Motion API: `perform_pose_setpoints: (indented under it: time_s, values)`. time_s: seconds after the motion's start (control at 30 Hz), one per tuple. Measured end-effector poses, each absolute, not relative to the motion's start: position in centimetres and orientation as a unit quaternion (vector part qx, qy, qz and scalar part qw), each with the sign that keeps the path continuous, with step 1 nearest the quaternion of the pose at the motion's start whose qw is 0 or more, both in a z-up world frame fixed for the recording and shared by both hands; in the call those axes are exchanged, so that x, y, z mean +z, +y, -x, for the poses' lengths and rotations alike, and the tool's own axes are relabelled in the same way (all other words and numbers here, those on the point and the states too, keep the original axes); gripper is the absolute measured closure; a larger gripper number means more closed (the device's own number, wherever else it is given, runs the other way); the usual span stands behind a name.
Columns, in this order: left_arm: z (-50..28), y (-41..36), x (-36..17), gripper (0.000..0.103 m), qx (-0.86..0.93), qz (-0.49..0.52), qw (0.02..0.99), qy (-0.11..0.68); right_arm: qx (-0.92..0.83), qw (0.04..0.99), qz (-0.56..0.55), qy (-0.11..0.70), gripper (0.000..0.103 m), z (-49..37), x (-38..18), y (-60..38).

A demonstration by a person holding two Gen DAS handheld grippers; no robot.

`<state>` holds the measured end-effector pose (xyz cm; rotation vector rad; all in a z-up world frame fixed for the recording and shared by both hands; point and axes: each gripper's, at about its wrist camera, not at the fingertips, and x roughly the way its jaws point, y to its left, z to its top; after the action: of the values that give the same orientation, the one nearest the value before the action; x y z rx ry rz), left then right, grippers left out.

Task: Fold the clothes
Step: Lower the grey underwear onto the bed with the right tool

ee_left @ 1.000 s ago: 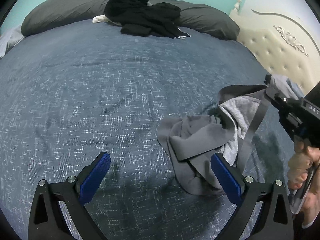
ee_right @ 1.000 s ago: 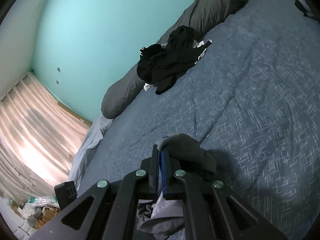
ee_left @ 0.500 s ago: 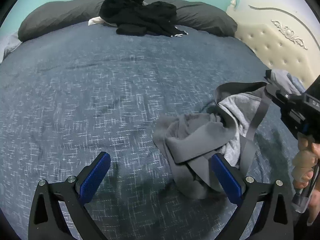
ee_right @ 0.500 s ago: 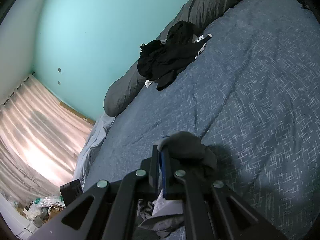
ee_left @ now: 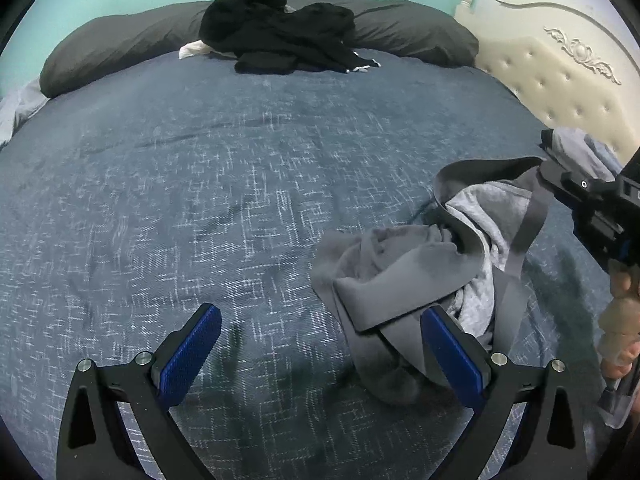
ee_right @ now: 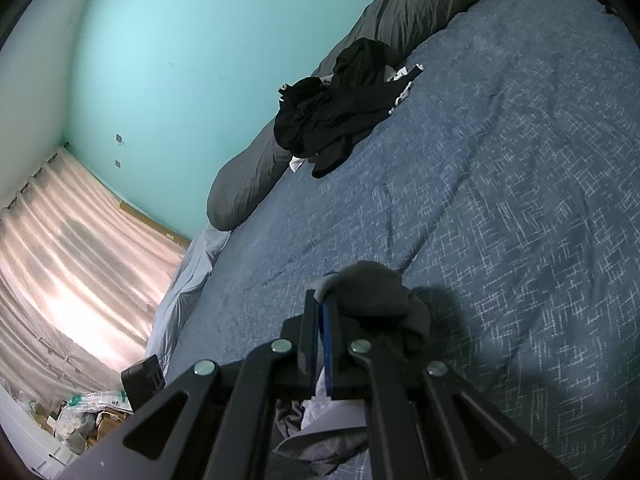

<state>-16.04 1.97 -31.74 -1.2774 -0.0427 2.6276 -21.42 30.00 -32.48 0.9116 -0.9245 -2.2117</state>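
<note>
We work over a blue bed by a teal wall; our left gripper jaws apart, right gripper jaws clamped on the grey garment.

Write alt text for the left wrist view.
The open left gripper hovers over a crumpled grey garment on a blue bedspread; the right gripper pinches its raised edge. Black clothes lie by dark pillows.
</note>
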Motion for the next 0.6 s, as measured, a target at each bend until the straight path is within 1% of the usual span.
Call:
perform_pose_setpoints:
  time_s: [0.07, 0.13, 0.17, 0.2, 0.27, 0.37, 0.57, 0.6]
  values:
    - [16.08, 1.71, -31.63, 0.005, 0.893, 0.434, 0.114, -0.023, -0.827, 0.284, -0.341, -0.345, 0.101, 21.43, -32.49, 30.07]
    - [16.1, 1.71, -31.55, 0.016, 0.893, 0.434, 0.115, -0.024, -0.827, 0.284, -0.341, -0.345, 0.101, 21.41, -32.52, 30.03]
    - [16.14, 1.78, -31.56, 0.025, 0.892, 0.436, 0.115, -0.022, -0.827, 0.283, -0.341, -0.344, 0.101, 21.4, -32.53, 29.99]
    - [16.19, 1.88, -31.59, 0.029, 0.892, 0.437, 0.117, -0.02, -0.827, 0.283, -0.342, -0.344, 0.101, 21.39, -32.55, 29.96]
    - [16.26, 1.96, -31.63, 0.03, 0.89, 0.439, 0.122, -0.018, -0.828, 0.283, -0.343, -0.343, 0.101, 21.37, -32.57, 29.88]
    - [16.24, 2.18, -31.41, 0.039, 0.89, 0.437, 0.128, -0.016, -0.828, 0.285, -0.343, -0.34, 0.101, 21.36, -32.54, 29.73]
    - [16.17, 2.58, -31.08, 0.04, 0.891, 0.433, 0.137, -0.011, -0.828, 0.285, -0.343, -0.34, 0.101, 21.31, -32.56, 29.74]
    - [16.18, 2.61, -31.09, 0.043, 0.89, 0.434, 0.139, -0.012, -0.828, 0.284, -0.343, -0.339, 0.101, 21.29, -32.54, 29.73]
